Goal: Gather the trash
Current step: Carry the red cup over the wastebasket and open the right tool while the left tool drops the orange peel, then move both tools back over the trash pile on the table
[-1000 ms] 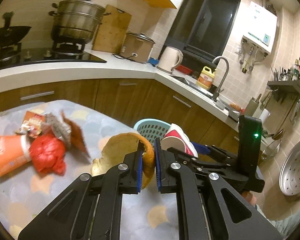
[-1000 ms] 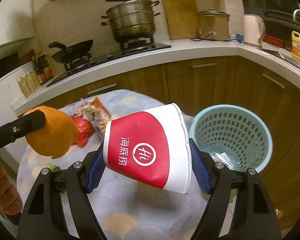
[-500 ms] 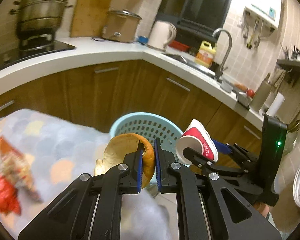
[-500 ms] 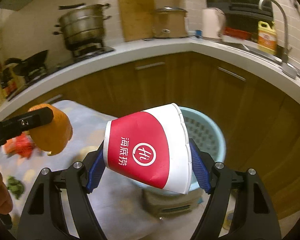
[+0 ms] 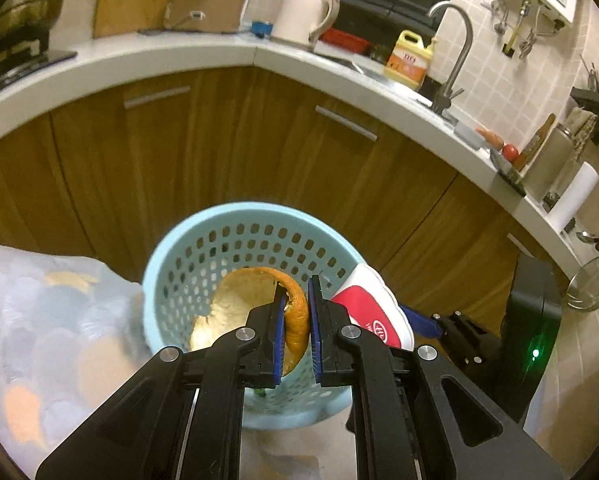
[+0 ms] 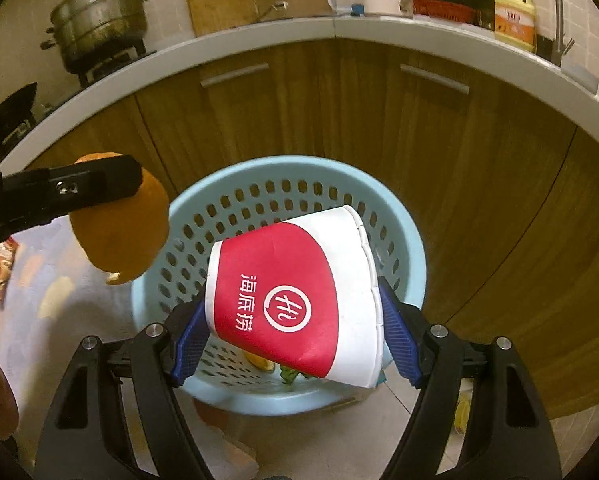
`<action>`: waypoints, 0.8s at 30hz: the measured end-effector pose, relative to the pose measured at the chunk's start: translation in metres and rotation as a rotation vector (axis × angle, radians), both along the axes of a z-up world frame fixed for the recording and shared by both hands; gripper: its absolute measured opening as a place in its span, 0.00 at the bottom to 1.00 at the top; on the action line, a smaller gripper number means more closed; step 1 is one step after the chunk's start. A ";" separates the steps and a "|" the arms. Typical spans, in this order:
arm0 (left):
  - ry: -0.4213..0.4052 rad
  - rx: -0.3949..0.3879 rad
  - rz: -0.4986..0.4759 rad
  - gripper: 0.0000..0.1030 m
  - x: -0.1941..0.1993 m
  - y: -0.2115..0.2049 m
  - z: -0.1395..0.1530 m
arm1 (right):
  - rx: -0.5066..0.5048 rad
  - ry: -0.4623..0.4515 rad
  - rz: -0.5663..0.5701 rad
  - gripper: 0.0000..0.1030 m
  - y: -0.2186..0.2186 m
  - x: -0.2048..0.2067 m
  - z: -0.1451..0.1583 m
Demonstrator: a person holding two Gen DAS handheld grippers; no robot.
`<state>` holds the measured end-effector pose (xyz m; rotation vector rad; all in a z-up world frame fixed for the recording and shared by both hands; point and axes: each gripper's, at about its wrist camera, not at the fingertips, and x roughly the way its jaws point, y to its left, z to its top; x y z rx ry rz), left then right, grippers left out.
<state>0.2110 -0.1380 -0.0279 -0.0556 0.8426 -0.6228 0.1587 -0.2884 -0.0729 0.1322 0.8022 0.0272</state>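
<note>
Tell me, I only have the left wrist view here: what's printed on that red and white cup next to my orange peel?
Observer: The right wrist view shows the paper cup side-on: a white circular logo with white Chinese characters beside it on the red band.
Operator: Is the cup over the bin?
Observer: Yes. It lies tilted in the right gripper above the blue basket, blue pads on both sides.
Operator: Anything in the basket already?
Observer: Below the cup, some yellow and green scraps show at the bottom.
Operator: And my peel?
Observer: From that side the orange peel, in the left gripper, hangs at the basket's left rim, partly outside it.
</note>
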 end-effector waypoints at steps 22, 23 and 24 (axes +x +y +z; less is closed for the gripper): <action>0.045 -0.001 0.076 0.40 -0.005 0.022 -0.009 | 0.048 0.013 -0.017 0.72 -0.013 -0.009 0.001; 0.037 -0.004 0.079 0.40 -0.009 0.024 -0.006 | 0.046 0.001 -0.010 0.72 -0.009 -0.012 0.007; 0.027 -0.004 0.083 0.40 -0.013 0.028 -0.002 | 0.046 -0.009 -0.003 0.72 -0.006 -0.015 0.011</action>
